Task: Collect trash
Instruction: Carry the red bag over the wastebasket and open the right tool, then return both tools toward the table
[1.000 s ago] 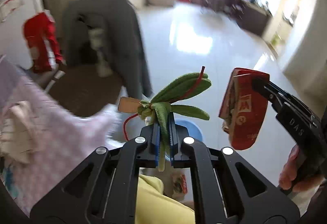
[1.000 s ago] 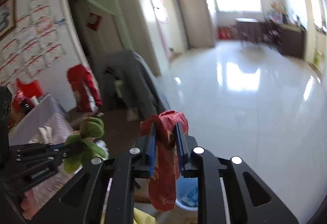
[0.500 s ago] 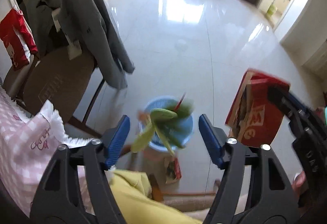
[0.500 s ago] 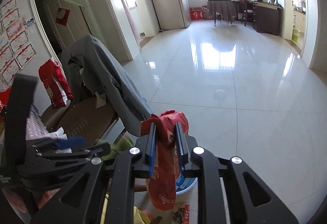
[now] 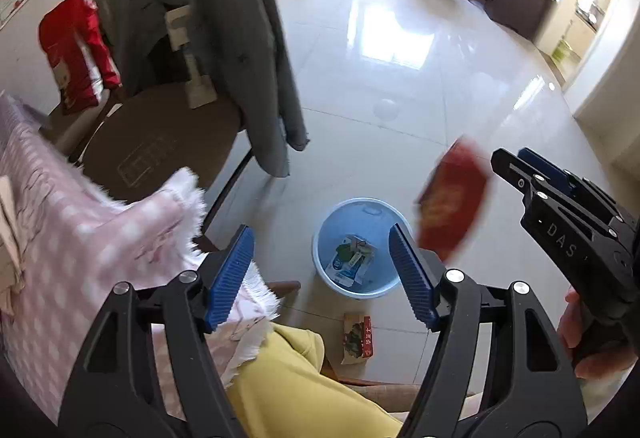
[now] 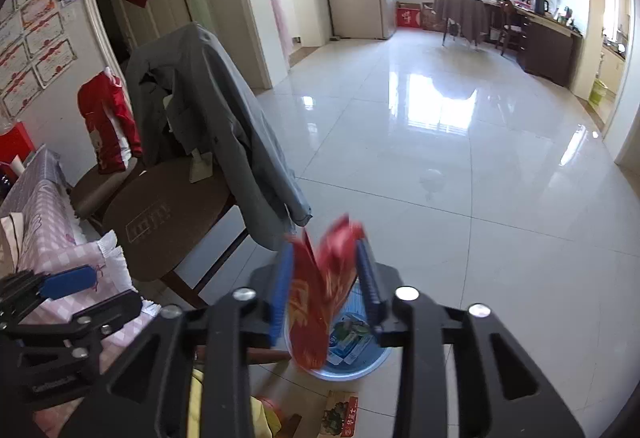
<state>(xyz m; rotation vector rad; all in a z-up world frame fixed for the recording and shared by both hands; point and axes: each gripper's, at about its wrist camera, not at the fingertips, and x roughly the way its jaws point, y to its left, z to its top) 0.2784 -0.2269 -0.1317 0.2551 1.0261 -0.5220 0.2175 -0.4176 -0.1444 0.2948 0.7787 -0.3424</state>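
A light blue bin (image 5: 357, 247) stands on the floor below both grippers, with a carton and green scraps inside; it also shows in the right wrist view (image 6: 352, 348). My left gripper (image 5: 322, 274) is open and empty above the bin. My right gripper (image 6: 325, 284) has its jaws parted, and a red wrapper (image 6: 320, 302) is blurred and dropping between them toward the bin. In the left wrist view the red wrapper (image 5: 452, 204) hangs in the air apart from the right gripper (image 5: 520, 168), above the bin's right side.
A small box (image 5: 357, 338) lies on the floor beside the bin. A brown chair (image 5: 156, 146) with a grey coat (image 5: 240, 38) stands to the left. A pink checked tablecloth (image 5: 80, 238) covers the table edge at left. Yellow clothing (image 5: 296, 390) is below.
My left gripper opened and the green leafy scrap fell into the bin. My right gripper has now opened and the red wrapper is falling out of it.
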